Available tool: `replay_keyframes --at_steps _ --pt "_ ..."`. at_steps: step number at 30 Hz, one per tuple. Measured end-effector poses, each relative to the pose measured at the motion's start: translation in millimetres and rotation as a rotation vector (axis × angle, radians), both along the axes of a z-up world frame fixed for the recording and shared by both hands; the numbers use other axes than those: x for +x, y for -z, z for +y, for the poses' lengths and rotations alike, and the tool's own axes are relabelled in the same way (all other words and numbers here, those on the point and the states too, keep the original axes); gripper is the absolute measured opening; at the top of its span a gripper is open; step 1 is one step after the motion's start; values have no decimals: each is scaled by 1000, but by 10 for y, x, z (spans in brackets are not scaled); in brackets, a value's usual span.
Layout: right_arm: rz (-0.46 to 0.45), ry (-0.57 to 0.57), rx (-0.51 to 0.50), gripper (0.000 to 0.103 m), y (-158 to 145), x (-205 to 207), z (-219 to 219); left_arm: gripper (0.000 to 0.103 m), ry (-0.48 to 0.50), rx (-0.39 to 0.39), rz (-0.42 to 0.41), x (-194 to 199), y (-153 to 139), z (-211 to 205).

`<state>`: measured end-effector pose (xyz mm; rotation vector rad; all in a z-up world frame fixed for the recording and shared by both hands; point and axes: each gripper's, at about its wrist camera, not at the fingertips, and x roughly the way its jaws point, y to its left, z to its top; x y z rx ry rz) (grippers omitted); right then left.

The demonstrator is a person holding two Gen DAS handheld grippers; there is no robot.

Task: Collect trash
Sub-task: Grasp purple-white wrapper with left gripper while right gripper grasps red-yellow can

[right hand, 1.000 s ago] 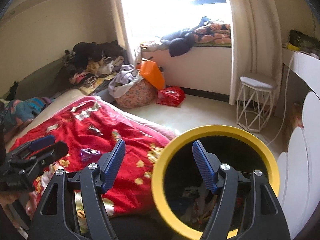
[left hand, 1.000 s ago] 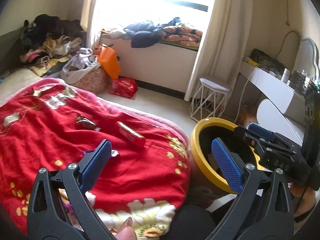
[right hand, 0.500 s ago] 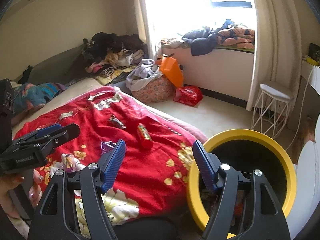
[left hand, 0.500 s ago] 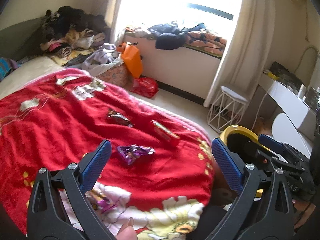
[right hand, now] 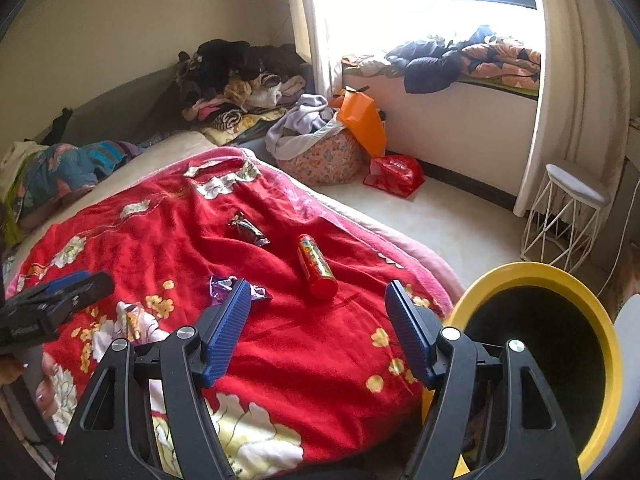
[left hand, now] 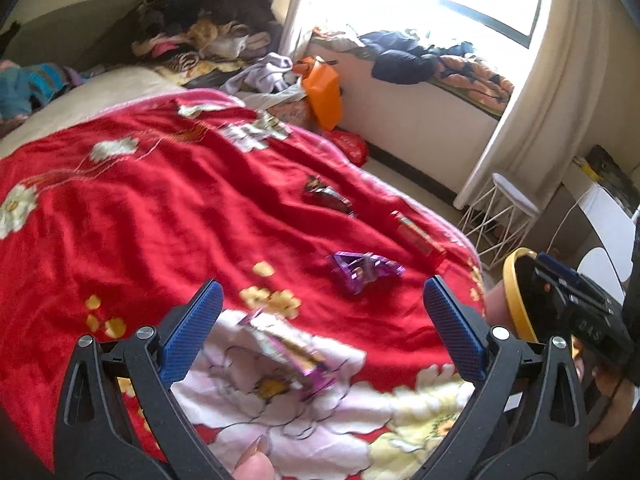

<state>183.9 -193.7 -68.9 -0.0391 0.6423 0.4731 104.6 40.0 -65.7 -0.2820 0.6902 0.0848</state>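
Since a second ago both views have swung away from the bin and across the bed: the red blanket now fills most of the left view, where earlier it took only the lower left, and the yellow-rimmed bin, which sat dead centre between the right fingers, has slid to the lower right corner. In the left view the bin is cut down to a sliver of rim at the right edge. The left gripper has its blue pads wide apart with nothing between them, hanging over the white flower print near the blanket's foot. The right gripper is likewise spread and empty, over bare red cloth. The trash lies scattered on the blanket. A red tube with a printed label lies on its side, nearest the bin-side edge. A dark foil wrapper sits further up the bed, crumpled and shiny. A purple wrapper, twisted and glossy, lies near the middle; in the right view it is partly hidden behind the left pad. A pink-and-gold wrapper, blurred, lies flat on the white flower just ahead of the left gripper's pads, not touching them.
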Motion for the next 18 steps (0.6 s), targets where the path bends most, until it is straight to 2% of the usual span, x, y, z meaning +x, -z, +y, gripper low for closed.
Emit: replay_keyframes --at_steps 11,18 --pt "72 19 -22 67 272 361 190 92 -22 -117 117 -52 353 203" --pt "120 14 -59 67 466 622 370 78 -14 -163 165 -22 514 172"
